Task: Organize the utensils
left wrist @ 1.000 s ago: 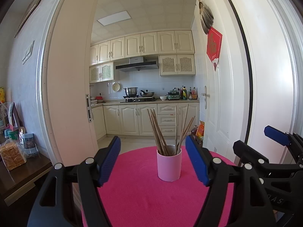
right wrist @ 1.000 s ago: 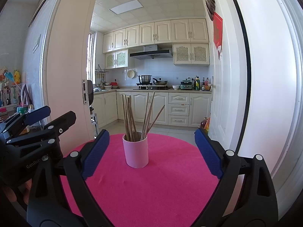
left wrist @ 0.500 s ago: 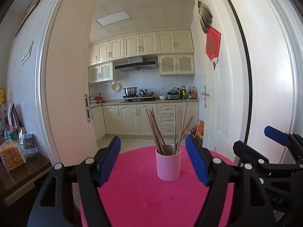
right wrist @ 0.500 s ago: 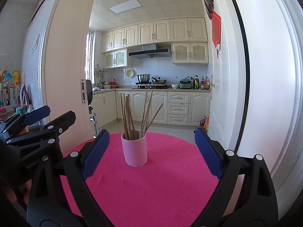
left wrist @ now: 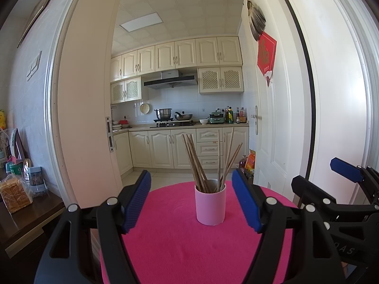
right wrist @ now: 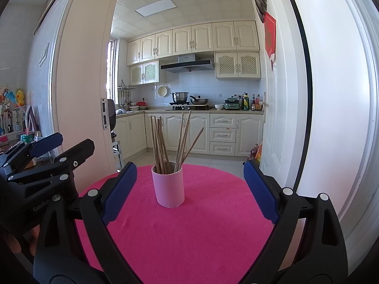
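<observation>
A pink cup (left wrist: 210, 204) (right wrist: 168, 187) stands upright on a round table under a magenta cloth (left wrist: 189, 248) (right wrist: 189, 236). Several wooden chopsticks (left wrist: 203, 163) (right wrist: 165, 144) lean in it, fanned out. My left gripper (left wrist: 191, 197) hovers on the near side of the cup, open, with nothing between its blue pads. My right gripper (right wrist: 189, 189) is open too, the cup seen between its fingers but farther off. In the left wrist view the right gripper (left wrist: 336, 187) shows at the right edge. In the right wrist view the left gripper (right wrist: 42, 156) shows at the left.
A dark side table (left wrist: 21, 222) at the left carries a bread bag (left wrist: 14, 196) and jars. An open white door (left wrist: 296, 118) stands right of the table. Behind is a kitchen with cream cabinets (left wrist: 180, 149) and a stove with pots (left wrist: 165, 114).
</observation>
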A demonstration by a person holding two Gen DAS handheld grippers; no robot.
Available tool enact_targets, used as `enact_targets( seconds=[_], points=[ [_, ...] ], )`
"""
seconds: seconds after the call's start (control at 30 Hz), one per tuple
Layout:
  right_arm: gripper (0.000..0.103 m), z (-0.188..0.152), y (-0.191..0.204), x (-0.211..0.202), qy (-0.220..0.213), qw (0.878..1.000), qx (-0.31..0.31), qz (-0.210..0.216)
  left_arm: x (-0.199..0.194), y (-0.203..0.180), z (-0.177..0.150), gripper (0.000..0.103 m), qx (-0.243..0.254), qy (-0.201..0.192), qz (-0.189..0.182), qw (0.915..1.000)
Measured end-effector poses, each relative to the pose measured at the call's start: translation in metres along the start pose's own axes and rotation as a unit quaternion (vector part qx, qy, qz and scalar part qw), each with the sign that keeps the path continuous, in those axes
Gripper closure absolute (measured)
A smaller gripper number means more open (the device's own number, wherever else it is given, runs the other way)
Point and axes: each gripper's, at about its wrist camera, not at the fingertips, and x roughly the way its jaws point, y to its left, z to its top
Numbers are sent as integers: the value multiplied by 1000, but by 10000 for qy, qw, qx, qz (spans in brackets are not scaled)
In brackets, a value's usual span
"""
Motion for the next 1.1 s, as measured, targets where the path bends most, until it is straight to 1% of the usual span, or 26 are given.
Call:
enact_targets(
  seconds=[1.1],
  points=[
    [13, 0, 7, 5, 75, 10000, 25, 40, -2, 6, -6, 33, -6, 36, 29, 10000]
  ],
)
